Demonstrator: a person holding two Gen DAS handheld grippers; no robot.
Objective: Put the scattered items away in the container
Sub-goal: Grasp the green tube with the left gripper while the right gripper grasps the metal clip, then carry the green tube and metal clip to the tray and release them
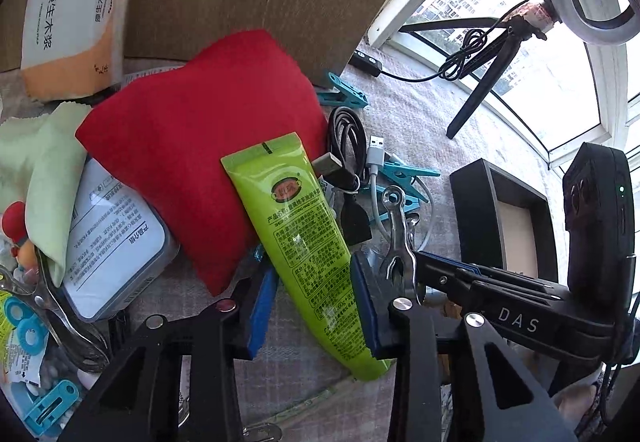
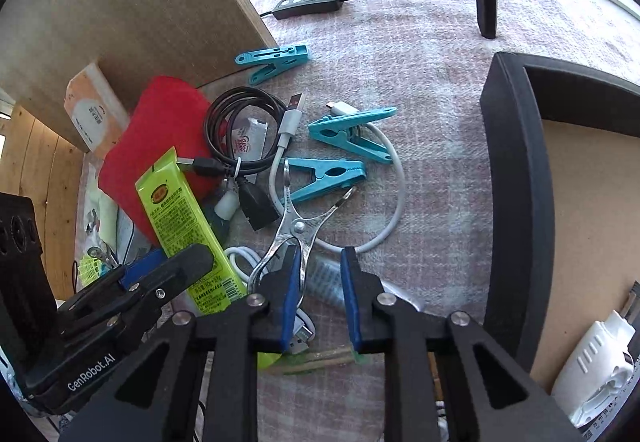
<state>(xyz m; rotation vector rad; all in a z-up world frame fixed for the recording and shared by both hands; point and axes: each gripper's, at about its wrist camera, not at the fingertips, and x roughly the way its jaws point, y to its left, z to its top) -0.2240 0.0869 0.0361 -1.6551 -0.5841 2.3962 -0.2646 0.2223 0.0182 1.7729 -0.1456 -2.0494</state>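
A: Where is the left gripper?

B: Low over the green hand-cream tube, its blue pads spread wide on either side of the tube, not clamping it. The tube lies partly on the red cloth.

A: And the right gripper?

B: Its jaws stand apart too. The left pad is at one handle of the metal clip; whether it touches, I cannot tell.

A: The rest of the clutter?

B: 3 teal clothespins, a coiled black cable and a white USB cable lie scattered on the cloth-covered tabletop.

A: The container?

B: The black-rimmed box sits to the right, a white object inside.
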